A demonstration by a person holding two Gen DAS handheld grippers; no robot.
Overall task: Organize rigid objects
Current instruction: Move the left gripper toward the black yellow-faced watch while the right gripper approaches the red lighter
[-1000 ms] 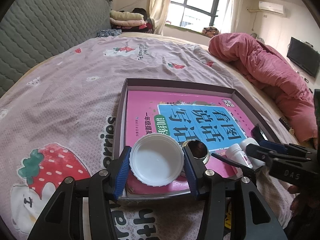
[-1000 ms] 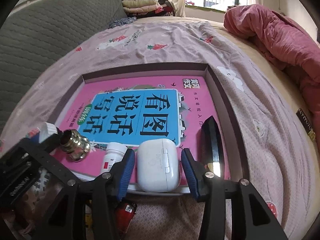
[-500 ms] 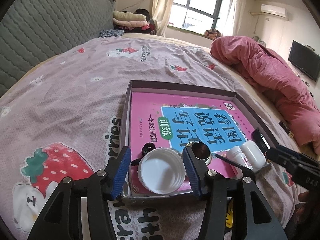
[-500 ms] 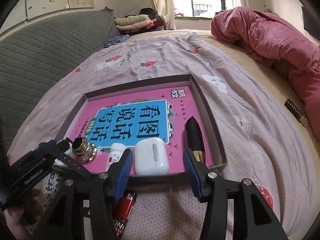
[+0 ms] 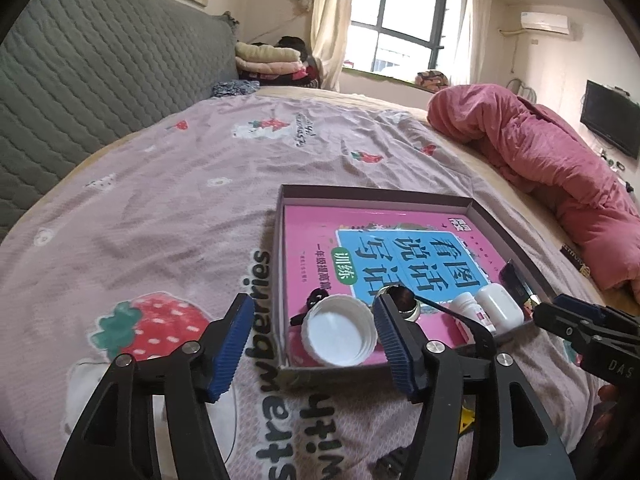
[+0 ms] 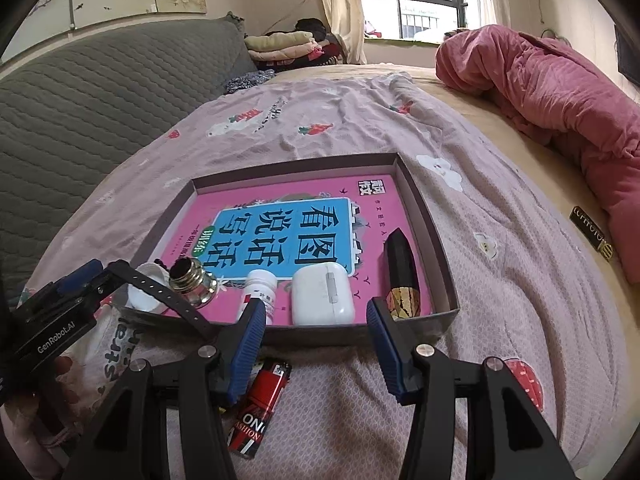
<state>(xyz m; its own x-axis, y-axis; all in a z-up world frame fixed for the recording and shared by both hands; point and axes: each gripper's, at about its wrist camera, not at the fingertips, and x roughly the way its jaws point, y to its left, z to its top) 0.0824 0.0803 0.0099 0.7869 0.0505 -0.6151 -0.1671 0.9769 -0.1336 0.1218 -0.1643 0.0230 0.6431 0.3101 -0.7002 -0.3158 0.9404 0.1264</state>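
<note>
Both hand-held grippers backed off empty, left opening, right open; white plastic cap & white earbud case now in shallow grey tray, red lighter left on bed.

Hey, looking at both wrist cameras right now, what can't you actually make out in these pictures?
- Black item, left wrist view: mostly hidden behind the white cap; can't identify it.
- Red lighter, right wrist view: partly covered by the right gripper; label incomplete.
- Small bottle: label print too small to read.
- Yellow item, left wrist view: hidden behind the left gripper, whose jaws are opening.
</note>
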